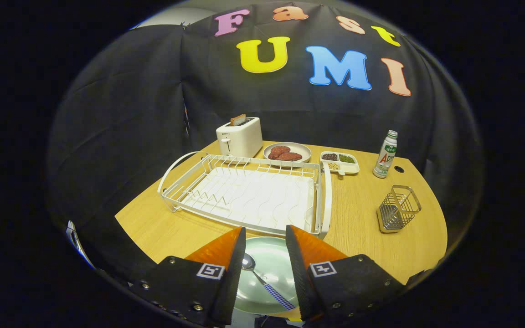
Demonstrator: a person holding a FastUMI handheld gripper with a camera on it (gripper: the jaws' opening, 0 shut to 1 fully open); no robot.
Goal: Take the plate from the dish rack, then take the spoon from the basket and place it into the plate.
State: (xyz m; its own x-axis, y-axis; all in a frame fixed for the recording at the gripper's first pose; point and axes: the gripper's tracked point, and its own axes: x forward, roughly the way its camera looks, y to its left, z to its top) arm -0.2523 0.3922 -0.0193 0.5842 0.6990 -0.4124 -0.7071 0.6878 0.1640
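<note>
Now the spoon (262, 280) is seen lying in the plate (271, 255) at the bench's near edge, between the parted, empty fingers of the gripper (265, 241). It is judged light, stiff and slippery, best taken at the handle.

tongs (265, 234) hide the plate's (269, 259) sides.

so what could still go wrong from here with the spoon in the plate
1. The gripper is open right over the spoon; pulling away carelessly, a finger could clip the handle and flick it off the plate.
2. The plate lies close against the dish rack, so a nudge might knock it into the rack's near rim.
</note>
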